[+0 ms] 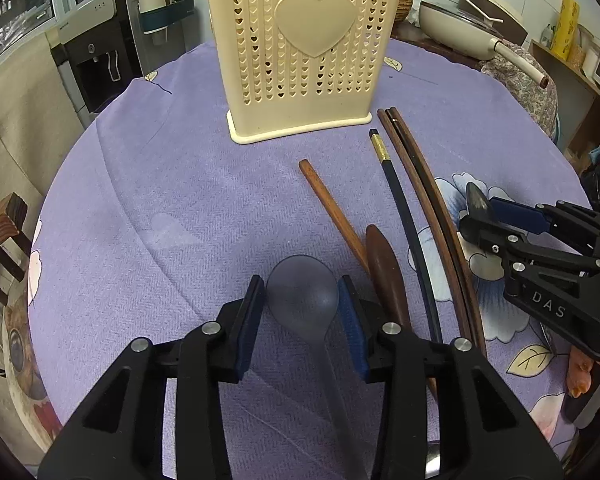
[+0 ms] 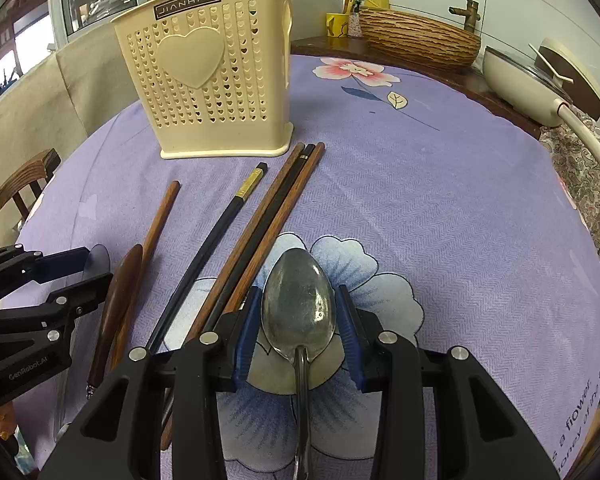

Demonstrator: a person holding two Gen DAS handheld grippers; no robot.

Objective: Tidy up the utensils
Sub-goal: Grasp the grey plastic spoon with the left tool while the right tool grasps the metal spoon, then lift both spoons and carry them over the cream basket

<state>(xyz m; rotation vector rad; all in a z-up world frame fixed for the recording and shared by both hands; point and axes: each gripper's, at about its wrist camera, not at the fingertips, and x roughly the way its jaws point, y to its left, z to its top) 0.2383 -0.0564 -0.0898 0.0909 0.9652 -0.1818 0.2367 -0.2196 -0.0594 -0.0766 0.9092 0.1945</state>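
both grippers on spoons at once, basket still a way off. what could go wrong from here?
1. The left gripper clasps the translucent spoon by its rounded bowl, so the spoon may pivot or slip when lifted.
2. The right gripper clasps the metal spoon the same way; smooth metal could slide out.
3. The chopsticks lie right beside the right gripper and could get dragged along.

Both wrist views sat low over table (image 1: 140, 200), faced cream holder (image 1: 300, 48) at far edge; shared chopsticks (image 2: 260, 216).
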